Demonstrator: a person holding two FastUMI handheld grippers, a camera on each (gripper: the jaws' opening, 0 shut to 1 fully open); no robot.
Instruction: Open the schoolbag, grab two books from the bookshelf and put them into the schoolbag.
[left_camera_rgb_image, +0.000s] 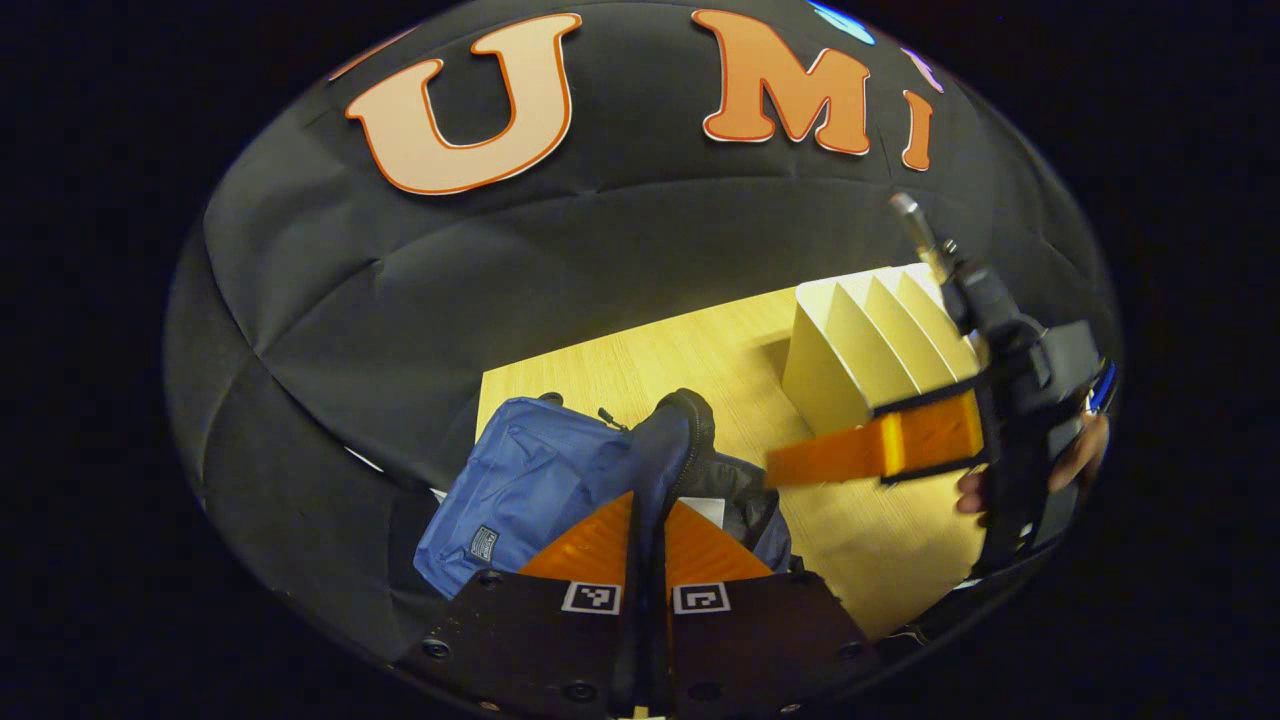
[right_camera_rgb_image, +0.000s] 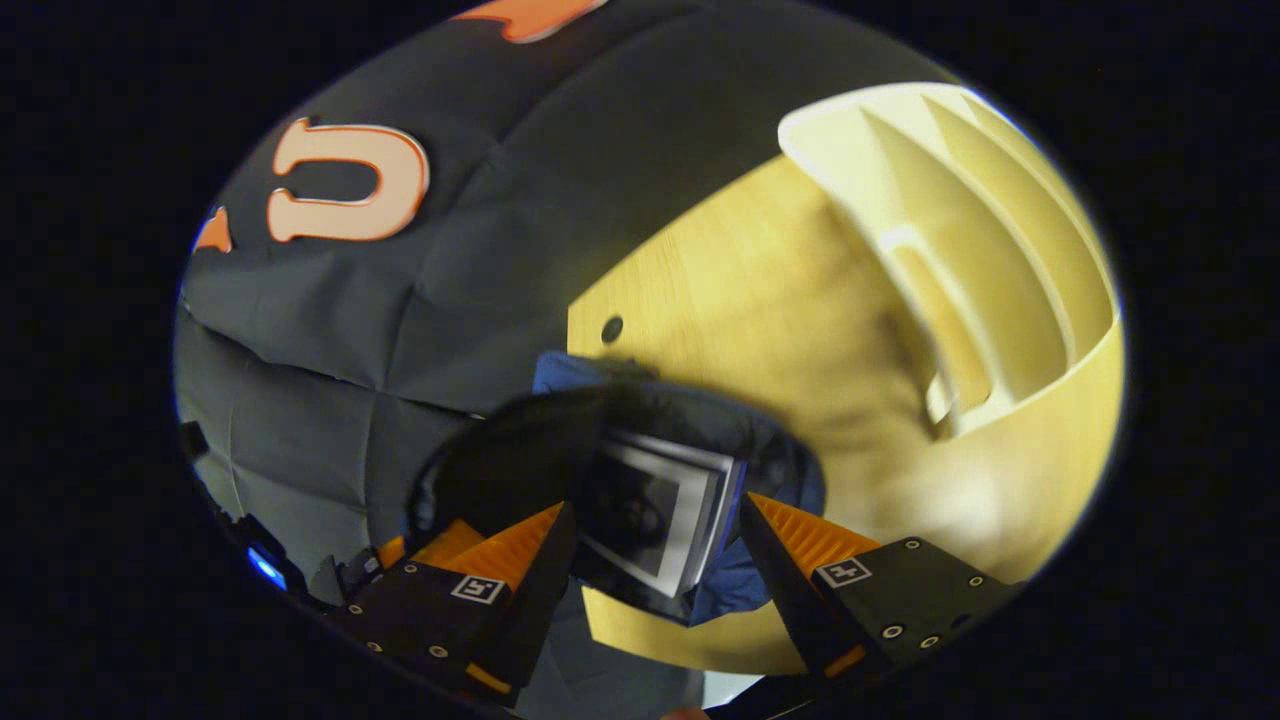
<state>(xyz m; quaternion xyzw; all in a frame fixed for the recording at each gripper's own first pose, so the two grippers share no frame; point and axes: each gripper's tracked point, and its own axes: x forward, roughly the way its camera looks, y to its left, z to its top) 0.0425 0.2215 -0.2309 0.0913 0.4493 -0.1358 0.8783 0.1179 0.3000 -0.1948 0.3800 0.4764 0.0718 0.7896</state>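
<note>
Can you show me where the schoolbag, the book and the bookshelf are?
schoolbag (left_camera_rgb_image: 520, 490), left gripper view, on its blue front panel.
book (right_camera_rgb_image: 655, 515), right gripper view, on its cover inside the open bag.
bookshelf (right_camera_rgb_image: 1000, 250), right gripper view, on a slanted divider.

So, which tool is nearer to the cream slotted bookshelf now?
The right tool. In the left gripper view it hangs directly in front of the cream slotted bookshelf, while the left tool is farther away, pinching the blue fabric schoolbag's flap.
</note>
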